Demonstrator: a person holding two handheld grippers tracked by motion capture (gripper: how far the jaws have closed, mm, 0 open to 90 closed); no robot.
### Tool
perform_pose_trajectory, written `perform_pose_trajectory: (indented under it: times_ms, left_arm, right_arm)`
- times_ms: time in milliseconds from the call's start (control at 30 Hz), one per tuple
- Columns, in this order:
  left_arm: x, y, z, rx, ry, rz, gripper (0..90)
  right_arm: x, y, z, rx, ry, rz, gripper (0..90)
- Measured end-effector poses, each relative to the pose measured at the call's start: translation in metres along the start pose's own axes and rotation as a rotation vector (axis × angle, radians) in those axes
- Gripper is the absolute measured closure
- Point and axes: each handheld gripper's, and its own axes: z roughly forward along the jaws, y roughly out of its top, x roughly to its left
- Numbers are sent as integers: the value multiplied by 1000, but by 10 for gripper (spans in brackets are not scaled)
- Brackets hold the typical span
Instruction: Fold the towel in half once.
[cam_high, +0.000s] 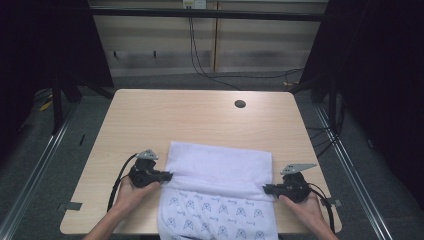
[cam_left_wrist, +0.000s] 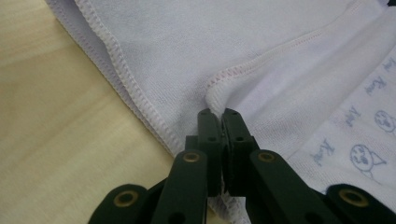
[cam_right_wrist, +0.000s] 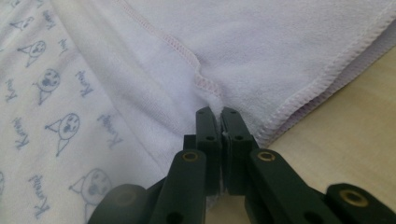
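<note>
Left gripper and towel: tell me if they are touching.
Touching. The left gripper view shows the left gripper with its jaws closed on a stitched edge of the towel, the cloth bunched at the tips.

- The towel (cam_high: 220, 170) is soft white cloth with a fine, fluffy, matt pile; its hems are sewn with visible thread.
- One part of the towel carries a pale blue printed pattern, and there the cloth looks flatter.
- The tabletop (cam_high: 200, 117) is light wood-look laminate, smooth, with a weak sheen and a fine grain.
- The fingers (cam_left_wrist: 208, 135) of the left gripper (cam_left_wrist: 218, 114) are black matt plastic, with brass-coloured metal rivets.
- The right gripper (cam_right_wrist: 215, 112) has the same black matt plastic.
</note>
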Motion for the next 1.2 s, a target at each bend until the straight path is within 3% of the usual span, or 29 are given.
perform_pose_trajectory:
  times_ms: [67, 133, 233, 433, 500, 600, 767, 900, 933, 1033, 1100, 1133, 1167, 1200]
  left_arm:
    - [6, 7, 3, -3, 29, 6, 881]
    - [14, 13, 6, -6, 31, -10, 881]
    - [24, 24, 10, -4, 79, 2, 882]
    - [48, 44, 22, -24, 103, -41, 881]
    - [53, 53, 28, -28, 134, -45, 881]
    - [62, 62, 35, -36, 154, -44, 882]
    - [78, 71, 43, -87, 168, -92, 881]
    - [87, 76, 46, -102, 187, -107, 881]
    - [89, 78, 47, -109, 187, -134, 881]
    - [95, 83, 50, -118, 228, -133, 881]
    - [97, 84, 52, -136, 233, -142, 881]
    - [97, 84, 52, -137, 240, -136, 880]
    - [97, 84, 52, -132, 247, -100, 881]
    - [99, 83, 51, -134, 235, -111, 881]
  right_arm:
    - [-5, 6, 4, -8, -7, 5, 876]
    - [-10, 12, 9, -14, -11, -7, 876]
    - [-20, 22, 15, -23, -27, -11, 876]
    - [-38, 48, 31, -33, -94, -29, 877]
    - [-48, 58, 38, -39, -116, -35, 877]
    - [-64, 71, 45, -56, -138, -9, 877]
    - [-90, 94, 59, -74, -178, 32, 877]
    - [-99, 115, 70, -40, -235, 39, 877]
    - [-101, 121, 74, -39, -240, 49, 877]
    - [-107, 126, 80, -69, -239, 92, 877]
    - [-112, 126, 82, -98, -233, 150, 880]
    - [-114, 126, 83, -115, -226, 177, 880]
    - [-114, 125, 83, -119, -228, 184, 880]
    - [-113, 126, 83, -116, -234, 184, 881]
